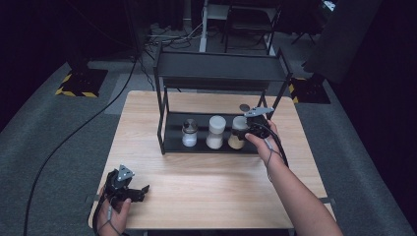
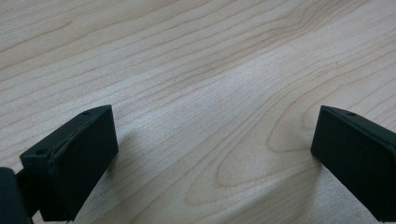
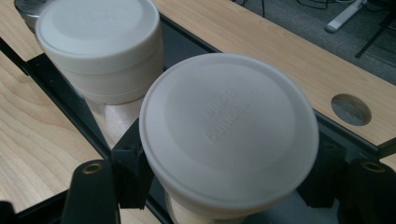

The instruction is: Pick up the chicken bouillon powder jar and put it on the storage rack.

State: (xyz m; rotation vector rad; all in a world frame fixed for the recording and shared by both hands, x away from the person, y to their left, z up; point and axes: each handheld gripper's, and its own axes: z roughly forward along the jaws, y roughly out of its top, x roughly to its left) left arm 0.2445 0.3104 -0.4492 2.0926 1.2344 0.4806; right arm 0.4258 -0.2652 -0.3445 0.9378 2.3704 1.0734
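Observation:
On the lower shelf of a black two-tier rack (image 1: 169, 147) stand three jars in a row. The right-hand one is a white-lidded jar (image 1: 236, 141) with tan contents, and my right gripper (image 1: 246, 132) is shut on it just under the lid. In the right gripper view the jaws clamp both sides of this jar (image 3: 229, 135), with my right gripper (image 3: 226, 186) around its neck. My left gripper (image 1: 142, 191) rests open on the table's front left corner. In the left gripper view my left gripper (image 2: 212, 158) has only bare wood between its jaws.
A second white-lidded jar (image 1: 216, 132) (image 3: 100, 42) stands close to the left of the held one. A metal-lidded jar (image 1: 189, 133) (image 3: 25, 7) is further left. The rack's top shelf (image 1: 221, 69) overhangs the jars. A round hole (image 1: 244, 107) (image 3: 351, 109) is in the table behind the rack.

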